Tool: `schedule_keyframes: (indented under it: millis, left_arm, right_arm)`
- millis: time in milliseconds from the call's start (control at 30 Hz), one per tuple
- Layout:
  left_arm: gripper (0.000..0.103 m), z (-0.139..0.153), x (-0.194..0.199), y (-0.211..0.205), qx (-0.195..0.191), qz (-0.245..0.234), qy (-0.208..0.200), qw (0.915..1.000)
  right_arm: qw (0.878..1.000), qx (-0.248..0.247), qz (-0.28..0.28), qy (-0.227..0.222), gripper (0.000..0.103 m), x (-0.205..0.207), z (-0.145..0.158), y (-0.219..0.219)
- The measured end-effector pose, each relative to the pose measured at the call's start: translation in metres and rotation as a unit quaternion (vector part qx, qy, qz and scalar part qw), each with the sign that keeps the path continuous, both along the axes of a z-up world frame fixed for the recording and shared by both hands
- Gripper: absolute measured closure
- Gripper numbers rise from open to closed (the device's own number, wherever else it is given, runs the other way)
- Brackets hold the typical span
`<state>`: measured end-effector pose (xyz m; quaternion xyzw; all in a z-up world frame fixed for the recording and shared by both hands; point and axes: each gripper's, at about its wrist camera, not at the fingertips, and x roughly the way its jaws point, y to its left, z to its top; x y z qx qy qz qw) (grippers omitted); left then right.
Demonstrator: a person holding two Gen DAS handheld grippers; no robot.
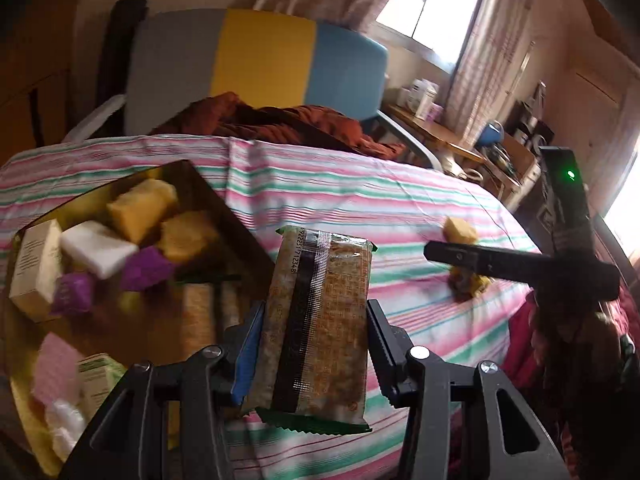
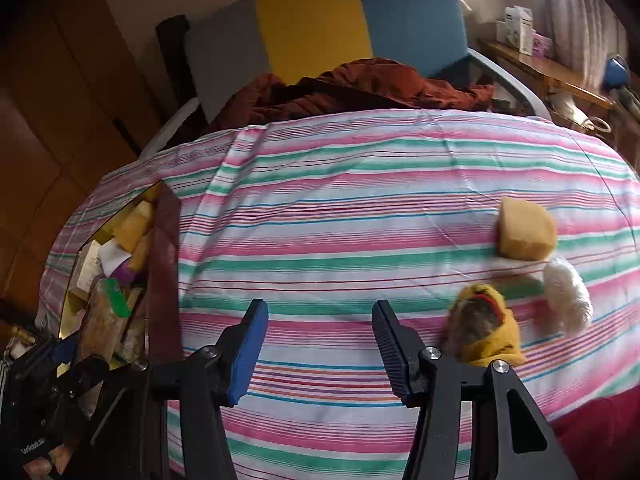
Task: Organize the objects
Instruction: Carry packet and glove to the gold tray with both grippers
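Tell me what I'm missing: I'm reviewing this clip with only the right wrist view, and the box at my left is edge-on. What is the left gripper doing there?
Observer: The left gripper is shut on a snack packet, held upright beside the box.
Operator: What's inside the box?
Observer: Yellow sponge-like blocks, a white block, purple wrapped pieces and a beige carton.
Operator: Is my right gripper near anything?
Observer: From the left wrist view, one finger of the right gripper reaches over the yellow-wrapped item on the striped cloth, its jaws open and holding nothing.
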<state>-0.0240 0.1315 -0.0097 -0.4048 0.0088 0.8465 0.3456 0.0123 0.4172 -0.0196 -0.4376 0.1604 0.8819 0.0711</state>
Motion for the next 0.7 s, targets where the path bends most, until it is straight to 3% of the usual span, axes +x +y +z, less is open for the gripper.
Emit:
schedule_keyframes:
  millis: [200, 333, 400, 467, 533, 633, 700]
  left_arm:
    - [0.054, -0.002, -0.022, -0.049, 0.007, 0.069, -0.008, 0.9975]
    - [0.054, -0.005, -0.024, -0.062, 0.012, 0.08, -0.012, 0.9967]
    - [0.054, -0.005, -0.024, -0.06, 0.013, 0.076, -0.013, 0.997]
    - [0.054, -0.004, -0.023, -0.057, 0.017, 0.07, -0.012, 0.9973]
    - [0.054, -0.003, -0.022, -0.053, 0.021, 0.065, -0.011, 0.9976]
    - [0.054, -0.004, -0.019, -0.046, 0.021, 0.056, -0.013, 0.9982]
    - [0.054, -0.005, -0.018, -0.042, 0.017, 0.051, -0.014, 0.9985]
  right_arm:
    - [0.997, -0.007, 0.075, 0.02, 0.048, -0.02, 0.009, -0.059]
    - [0.997, -0.002, 0.079, 0.016, 0.049, -0.023, 0.007, -0.07]
    - [0.998, 0.02, 0.052, 0.01, 0.048, -0.02, 0.007, -0.061]
    - [1.0, 0.01, 0.011, -0.001, 0.037, -0.014, 0.006, -0.034]
    - [0.997, 0.044, -0.059, -0.026, 0.008, -0.005, 0.005, 0.001]
    - [0.987, 0.069, -0.134, -0.056, 0.0, 0.008, 0.0, 0.046]
    - [0.98, 0.078, -0.159, -0.096, 0.0, 0.01, -0.013, 0.07]
